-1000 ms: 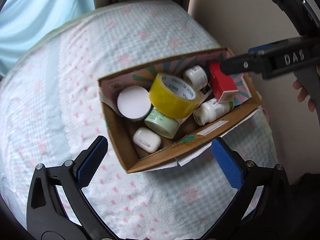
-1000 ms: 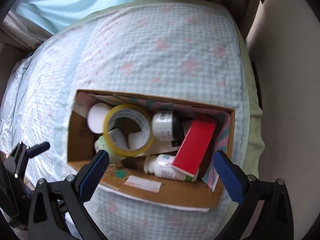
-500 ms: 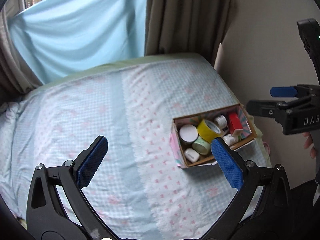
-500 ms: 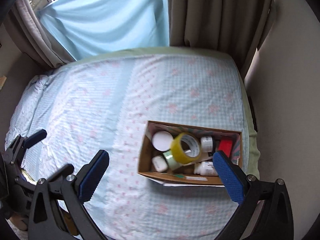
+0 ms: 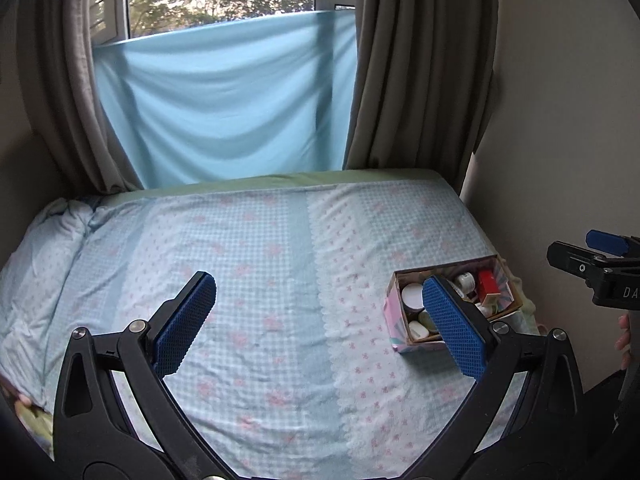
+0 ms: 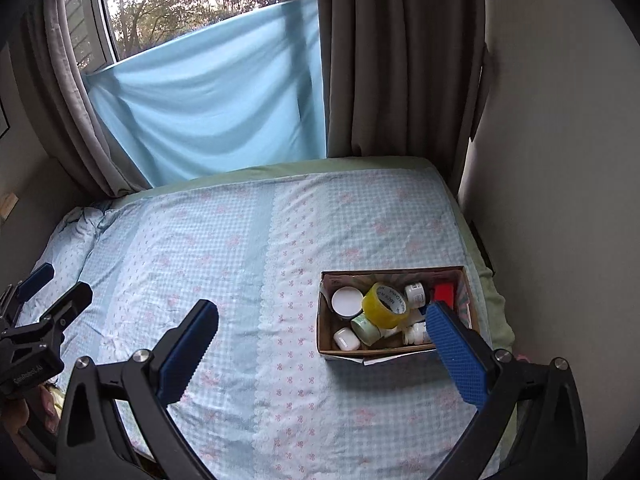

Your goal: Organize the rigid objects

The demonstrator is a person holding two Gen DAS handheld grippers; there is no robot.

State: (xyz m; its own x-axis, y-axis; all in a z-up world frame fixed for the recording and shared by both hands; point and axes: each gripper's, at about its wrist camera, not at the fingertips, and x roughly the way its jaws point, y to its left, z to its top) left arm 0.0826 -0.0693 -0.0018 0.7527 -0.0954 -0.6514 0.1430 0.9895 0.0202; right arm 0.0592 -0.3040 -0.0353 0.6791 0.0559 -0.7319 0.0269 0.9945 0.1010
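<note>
Clearly both tools are empty and spread wide: the left tool [image 5: 316, 320] and the right tool [image 6: 324, 344] each hang over the pale blue checked bedspread [image 6: 224, 264] with their blue pads far apart and nothing between them. The task's things all sit in the open cardboard box with patterned inner walls [image 6: 470, 304], which rests on the bed near the wall-side edge. From the right tool it lies ahead and a little to the right, its near wall just beyond the right-hand pad; from the left tool it lies further off to the right, partly hidden behind that tool's right pad. The right tool looks nearer, so any further reach would fall to it.

The box runs with its long axis across the right tool's view. Inside, a yellow roll of packing tape [image 6: 385, 306] leans on edge in the middle, a round white-lidded jar [image 6: 347, 300] to its left, a small white rounded case [image 6: 346, 339] nearest the tool, and an upright red carton [image 6: 444, 292] toward the right end. With everything boxed and no loose item visible on the bedspread, the sorting appears finished, or nearly so.
</note>
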